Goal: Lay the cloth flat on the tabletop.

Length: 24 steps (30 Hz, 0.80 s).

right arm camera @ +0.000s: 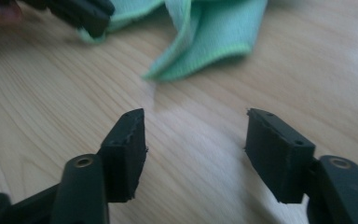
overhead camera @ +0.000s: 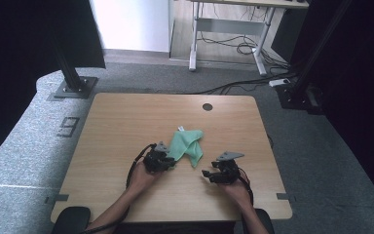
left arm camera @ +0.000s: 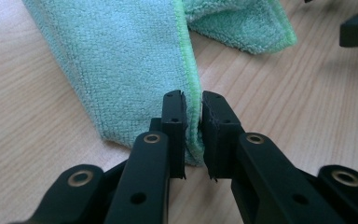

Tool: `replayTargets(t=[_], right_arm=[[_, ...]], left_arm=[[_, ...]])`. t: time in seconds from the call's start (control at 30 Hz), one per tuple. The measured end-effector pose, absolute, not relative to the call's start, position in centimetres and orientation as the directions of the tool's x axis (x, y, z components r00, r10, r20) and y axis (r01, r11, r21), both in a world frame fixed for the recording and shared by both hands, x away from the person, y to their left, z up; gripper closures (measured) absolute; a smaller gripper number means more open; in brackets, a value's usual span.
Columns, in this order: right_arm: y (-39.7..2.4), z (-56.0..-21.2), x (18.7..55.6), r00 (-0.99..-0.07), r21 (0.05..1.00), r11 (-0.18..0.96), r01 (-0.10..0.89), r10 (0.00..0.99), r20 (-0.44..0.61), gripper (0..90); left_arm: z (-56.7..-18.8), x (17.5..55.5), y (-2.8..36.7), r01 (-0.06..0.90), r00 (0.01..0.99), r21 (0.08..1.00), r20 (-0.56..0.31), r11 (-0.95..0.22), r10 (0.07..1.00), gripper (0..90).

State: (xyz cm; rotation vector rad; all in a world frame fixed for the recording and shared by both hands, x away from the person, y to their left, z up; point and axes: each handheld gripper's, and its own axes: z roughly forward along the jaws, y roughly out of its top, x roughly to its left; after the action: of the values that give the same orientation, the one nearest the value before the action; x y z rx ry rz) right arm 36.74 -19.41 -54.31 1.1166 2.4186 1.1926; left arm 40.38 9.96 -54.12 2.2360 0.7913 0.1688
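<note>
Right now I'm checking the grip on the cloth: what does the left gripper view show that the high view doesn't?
Left gripper view: the left gripper has its fingers pinched shut on the green cloth at its stitched edge. High view: the right gripper sits apart from the cloth, and the table has a round hole. Both: cloth lying crumpled on the wood.

Mint-green cloth [overhead camera: 187,144], brighter green hem; light woodgrain table [overhead camera: 126,126]; black hand-held grippers.

A light wooden table [overhead camera: 126,122] carries a crumpled green cloth [overhead camera: 187,144] near its middle.
</note>
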Motion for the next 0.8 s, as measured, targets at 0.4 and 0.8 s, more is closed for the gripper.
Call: replayTargets(t=[0.4,0.8], right_arm=[[-16.8,-53.1,38.5,-0.709,0.767,0.377,0.52,0.691,0.141,52.6],[-15.0,-53.2,40.7,-0.688,0.721,0.41,0.559,0.715,0.127,86.9]], left_arm=[[-54.1,40.0,9.9,0.48,0.805,0.692,-0.103,-0.539,0.585,77.1],[-53.8,40.0,10.4,0.48,0.808,0.699,-0.117,-0.53,0.578,87.0]])
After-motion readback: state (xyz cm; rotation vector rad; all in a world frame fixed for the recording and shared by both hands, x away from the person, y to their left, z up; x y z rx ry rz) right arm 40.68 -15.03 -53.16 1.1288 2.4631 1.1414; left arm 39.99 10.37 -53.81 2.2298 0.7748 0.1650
